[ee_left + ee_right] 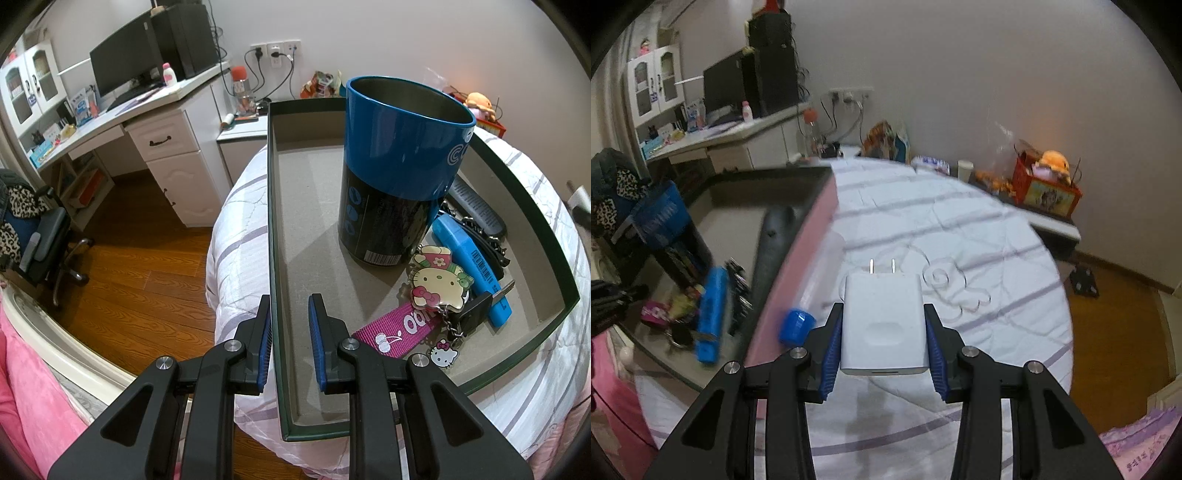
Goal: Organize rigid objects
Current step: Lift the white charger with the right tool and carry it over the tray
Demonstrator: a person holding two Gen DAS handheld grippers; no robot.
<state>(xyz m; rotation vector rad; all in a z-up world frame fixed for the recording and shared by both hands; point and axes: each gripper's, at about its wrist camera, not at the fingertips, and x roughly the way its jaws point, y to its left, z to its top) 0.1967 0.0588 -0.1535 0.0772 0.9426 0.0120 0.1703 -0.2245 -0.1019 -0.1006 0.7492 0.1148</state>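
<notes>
Left fingers pinch tray wall; only right wrist view shows right fingers clamping white charger.

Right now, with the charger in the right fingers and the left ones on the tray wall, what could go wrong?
1. The white charger is pinched only by its smooth sides, prongs forward; it could slip or twist on the way over.
2. The tall blue canister stands upright in the tray, with keychains and a blue case crowding its base; a bump may topple it.
3. The left gripper straddles a thin wall, and the tray sits on soft bedding, so it could tilt.
</notes>
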